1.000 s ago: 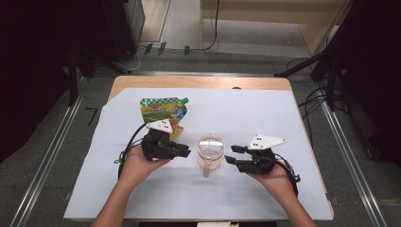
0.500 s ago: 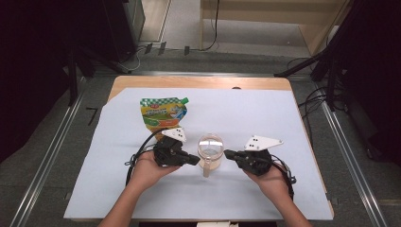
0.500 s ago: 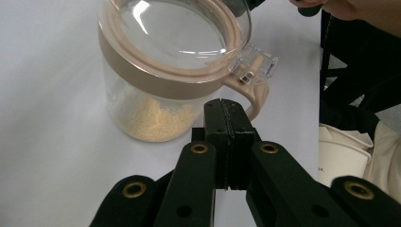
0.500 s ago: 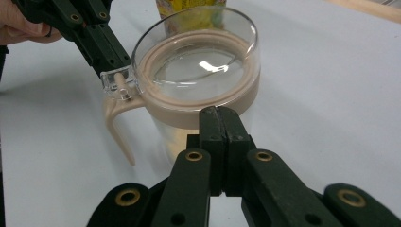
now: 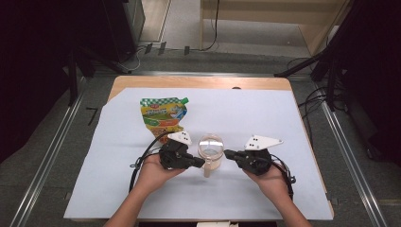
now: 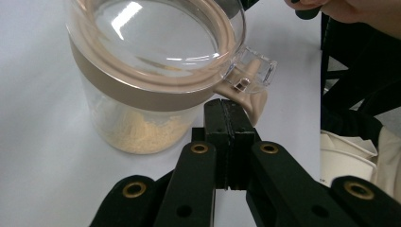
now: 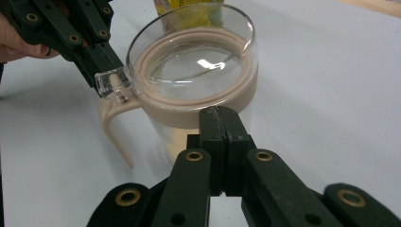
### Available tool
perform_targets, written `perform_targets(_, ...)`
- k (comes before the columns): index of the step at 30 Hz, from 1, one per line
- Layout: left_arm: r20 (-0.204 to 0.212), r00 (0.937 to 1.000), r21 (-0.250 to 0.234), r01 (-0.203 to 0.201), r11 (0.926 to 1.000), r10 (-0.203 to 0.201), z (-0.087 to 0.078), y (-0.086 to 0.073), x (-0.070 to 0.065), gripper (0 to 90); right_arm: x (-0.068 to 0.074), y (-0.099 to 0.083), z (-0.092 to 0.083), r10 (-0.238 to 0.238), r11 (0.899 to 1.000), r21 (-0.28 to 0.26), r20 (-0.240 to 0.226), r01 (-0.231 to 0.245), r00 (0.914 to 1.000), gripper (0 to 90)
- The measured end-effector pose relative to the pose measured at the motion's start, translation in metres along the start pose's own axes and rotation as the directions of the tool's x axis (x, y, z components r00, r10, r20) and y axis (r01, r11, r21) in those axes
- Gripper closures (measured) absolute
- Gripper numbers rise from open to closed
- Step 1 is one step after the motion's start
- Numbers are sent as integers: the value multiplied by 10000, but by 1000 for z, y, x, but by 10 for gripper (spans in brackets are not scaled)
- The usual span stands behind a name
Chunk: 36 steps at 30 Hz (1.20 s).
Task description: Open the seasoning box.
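Big white sheet [image 5: 118, 179] covers the table [image 5: 198, 82], and both hands are in from the near edge. Beyond the left gripper [image 5: 202, 163], further up the sheet, lies the colourful spouted pouch [image 5: 163, 116], flat and well apart from the right gripper [image 5: 226, 153]. Between the two sets of tongs stands the clear jar [image 5: 211, 152], upright, clear lid [image 7: 198, 66] on, beige band around its rim, pale powder [image 6: 142, 132] in the bottom. Left gripper's jaws have just been closing and now stand pressed together with nothing between them, tips just at the jar's beige handle [image 6: 255, 101] under the lid's clear tab. Right gripper, same story: jaws just closed, empty, tips right up against the beige band on the opposite side.
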<state>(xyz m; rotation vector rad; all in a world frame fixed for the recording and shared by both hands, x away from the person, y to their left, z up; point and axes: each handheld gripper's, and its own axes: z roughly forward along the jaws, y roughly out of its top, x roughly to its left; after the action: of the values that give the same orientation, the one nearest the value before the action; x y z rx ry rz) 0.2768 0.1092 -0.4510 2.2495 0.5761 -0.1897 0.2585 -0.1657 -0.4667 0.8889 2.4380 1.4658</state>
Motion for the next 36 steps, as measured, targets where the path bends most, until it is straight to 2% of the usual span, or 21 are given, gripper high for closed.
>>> perform_targets(7,14,9999,39,-169,9998,169,9,3,-5,900,-3,-1,-1,138,9999,22,172,-138,9998,900)
perform_targets(11,144,9998,-134,-124,9998,126,13,5,-7,900,-5,-3,3,219,9991,360,410,-234,9989,900)
perform_targets(15,228,9997,-269,-108,9996,114,20,7,-10,900,-9,-4,3,419,9985,318,457,-434,9981,900)
perform_targets(23,435,9988,-273,-208,9994,219,33,13,-15,900,-12,-5,-1,518,9982,285,598,-536,9969,900)
perform_targets(25,487,9985,-254,-222,9994,234,31,13,-14,894,-11,-5,-4,528,9982,245,669,-546,9964,900)
perform_targets(29,639,9979,-376,-117,9992,141,19,13,-13,870,-8,-5,-12,850,9957,321,701,-874,9939,900)
perform_targets(32,775,9970,-345,-6,9994,33,9,11,-11,834,-5,-5,-18,780,9962,344,696,-806,9945,900)
perform_targets(34,685,9975,-323,-125,9994,147,5,11,-11,808,-3,-6,-21,779,9961,359,598,-801,9952,900)
perform_targets(36,887,9958,-285,-217,9994,242,1,11,-10,763,0,-7,-24,752,9961,413,563,-775,9956,900)
